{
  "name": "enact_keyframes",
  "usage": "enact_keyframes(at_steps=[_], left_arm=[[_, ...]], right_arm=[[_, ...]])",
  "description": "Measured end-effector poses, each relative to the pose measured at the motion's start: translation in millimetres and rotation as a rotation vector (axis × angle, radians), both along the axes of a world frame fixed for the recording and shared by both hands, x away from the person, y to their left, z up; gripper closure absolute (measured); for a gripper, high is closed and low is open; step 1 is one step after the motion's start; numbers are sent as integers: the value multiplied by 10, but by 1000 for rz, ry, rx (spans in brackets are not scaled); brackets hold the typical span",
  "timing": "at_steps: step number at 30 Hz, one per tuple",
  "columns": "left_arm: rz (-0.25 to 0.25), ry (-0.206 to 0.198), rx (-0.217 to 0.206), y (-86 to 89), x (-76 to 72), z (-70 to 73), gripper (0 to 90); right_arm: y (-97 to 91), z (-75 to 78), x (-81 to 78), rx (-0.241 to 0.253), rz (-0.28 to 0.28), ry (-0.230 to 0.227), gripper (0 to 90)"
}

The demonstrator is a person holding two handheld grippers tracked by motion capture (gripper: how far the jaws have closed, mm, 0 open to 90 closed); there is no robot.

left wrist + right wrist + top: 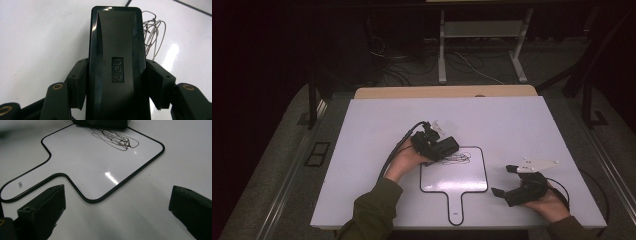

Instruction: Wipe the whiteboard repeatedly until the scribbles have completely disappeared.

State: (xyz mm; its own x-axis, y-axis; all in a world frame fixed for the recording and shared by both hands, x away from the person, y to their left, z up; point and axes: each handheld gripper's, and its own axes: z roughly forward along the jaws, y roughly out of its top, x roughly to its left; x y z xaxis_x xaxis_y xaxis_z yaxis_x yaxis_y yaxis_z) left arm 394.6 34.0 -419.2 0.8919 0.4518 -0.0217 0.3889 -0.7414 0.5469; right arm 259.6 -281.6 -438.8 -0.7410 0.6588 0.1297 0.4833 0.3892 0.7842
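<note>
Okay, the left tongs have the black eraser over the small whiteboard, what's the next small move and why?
Probably lower the eraser onto the scribble and wipe across it. The left tongs clamp the eraser at the whiteboard's scribbled end, the ink is unwiped, and the right tongs rest open, off the board.

Eraser (446, 146) on whiteboard (472, 182), beside scribble (458, 159).
</note>
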Motion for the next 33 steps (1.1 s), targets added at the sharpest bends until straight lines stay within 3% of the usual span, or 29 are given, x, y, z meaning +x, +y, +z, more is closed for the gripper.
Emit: enact_keyframes(at_steps=[8,17,33], left_arm=[[-9,-1,22,-35,-4,-45,389],[-1,7,17,-44,-17,-48,389],[-57,-8,31,-195,-89,-41,389]], right_arm=[[0,-4,3,-1,2,3,0],[3,-5,4,0,3,6,0],[9,-10,6,0,3,8,0]])
